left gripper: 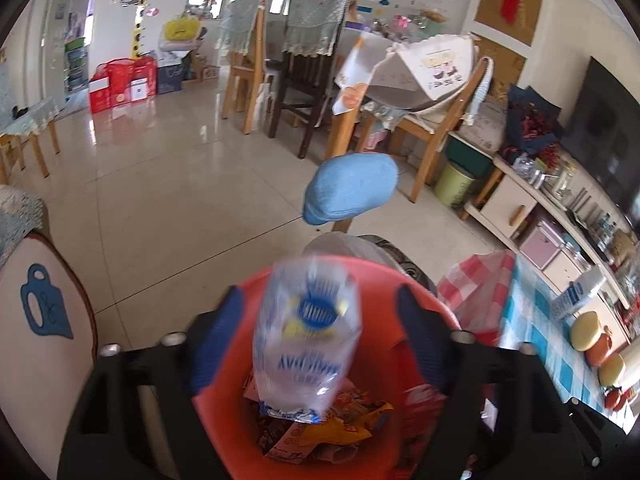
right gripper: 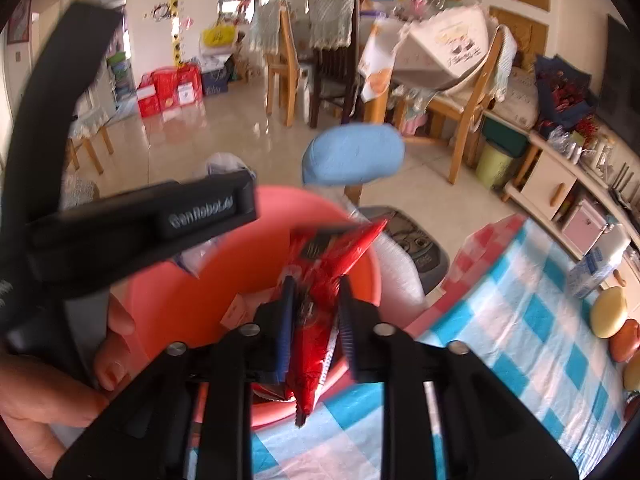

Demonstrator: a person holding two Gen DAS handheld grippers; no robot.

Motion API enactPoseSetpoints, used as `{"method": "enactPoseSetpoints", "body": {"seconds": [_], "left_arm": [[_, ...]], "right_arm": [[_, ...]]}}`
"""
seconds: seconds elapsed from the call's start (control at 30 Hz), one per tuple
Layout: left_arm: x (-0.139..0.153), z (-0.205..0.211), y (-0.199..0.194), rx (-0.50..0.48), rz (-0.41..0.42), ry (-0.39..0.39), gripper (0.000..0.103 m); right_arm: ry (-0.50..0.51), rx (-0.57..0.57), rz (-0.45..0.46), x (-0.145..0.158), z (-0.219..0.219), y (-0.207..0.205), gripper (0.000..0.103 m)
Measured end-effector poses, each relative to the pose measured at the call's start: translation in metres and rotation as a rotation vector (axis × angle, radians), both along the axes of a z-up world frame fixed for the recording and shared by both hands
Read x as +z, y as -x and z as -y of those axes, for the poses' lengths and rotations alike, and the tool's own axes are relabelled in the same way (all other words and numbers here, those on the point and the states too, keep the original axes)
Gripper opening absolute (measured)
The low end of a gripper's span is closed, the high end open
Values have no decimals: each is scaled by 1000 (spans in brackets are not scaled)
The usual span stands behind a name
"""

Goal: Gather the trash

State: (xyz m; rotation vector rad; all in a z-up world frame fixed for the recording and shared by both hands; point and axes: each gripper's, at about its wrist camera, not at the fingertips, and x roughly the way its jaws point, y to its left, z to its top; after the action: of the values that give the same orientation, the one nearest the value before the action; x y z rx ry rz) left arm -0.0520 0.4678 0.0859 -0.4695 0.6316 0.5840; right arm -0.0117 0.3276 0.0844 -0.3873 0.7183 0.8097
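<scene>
1. The left gripper [left gripper: 320, 344] stands wide open above the red bin [left gripper: 432, 300]; a clear plastic wrapper [left gripper: 308, 336] hangs blurred between its jaws, touching neither (seemingly dropping), long axis upright.
2. The right gripper [right gripper: 314, 320] is partly open; a red wrapper [right gripper: 320, 280] stands loosely between its jaws, over the bin's near rim at the worktop [right gripper: 520, 340] edge.

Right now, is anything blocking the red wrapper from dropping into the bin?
Nothing visible does. The red wrapper hangs between the right gripper's parted fingers, right over the open bin. Only other trash lies inside it.
</scene>
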Motion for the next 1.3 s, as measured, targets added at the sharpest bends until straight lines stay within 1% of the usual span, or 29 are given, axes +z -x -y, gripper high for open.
{"method": "enactPoseSetpoints", "body": {"seconds": [0.03,0.07,0.1,0.13,0.17,0.23,0.37,0.47,0.63,0.77,0.9,0.97,1.03,1.13,1.23,1.3], "left_arm": [[0,-1,1,15,-4,-2,89],[0,-2,2,21,-3,-1,89],[0,-3,2,26,-3,0,90],[0,-3,3,32,-4,-1,93],[0,-3,4,38,-3,-4,95],[1,-1,5,40,1,-5,95],[6,6,5,28,27,-22,96],[11,20,-1,-9,37,-55,97],[20,55,-12,-86,31,-157,97],[30,88,-15,-148,68,-221,97],[35,119,-12,-238,129,-238,97],[35,136,-14,-265,131,-255,97],[34,150,-16,-297,130,-256,98],[30,174,-17,-373,115,-249,98],[26,198,-14,-442,120,-246,97],[25,213,-11,-478,122,-259,97]], "right_arm": [[8,-9,6,-2,-1,0,61],[5,-20,16,-3,2,0,67],[-5,-32,23,-3,6,0,68],[-17,-49,22,-3,12,0,71],[-28,-70,21,-2,19,-1,75],[-42,-113,34,0,35,0,81],[-56,-193,60,2,69,5,90],[-54,-257,55,-2,98,8,92],[-37,-343,48,-11,144,14,92],[-42,-406,42,-13,181,22,92],[-46,-467,49,-14,217,31,92],[-48,-489,50,-14,233,35,92],[-53,-513,54,-13,251,41,92],[-58,-543,67,-10,273,49,92],[-70,-584,95,-4,299,60,92],[-79,-607,111,0,313,66,92]]}}
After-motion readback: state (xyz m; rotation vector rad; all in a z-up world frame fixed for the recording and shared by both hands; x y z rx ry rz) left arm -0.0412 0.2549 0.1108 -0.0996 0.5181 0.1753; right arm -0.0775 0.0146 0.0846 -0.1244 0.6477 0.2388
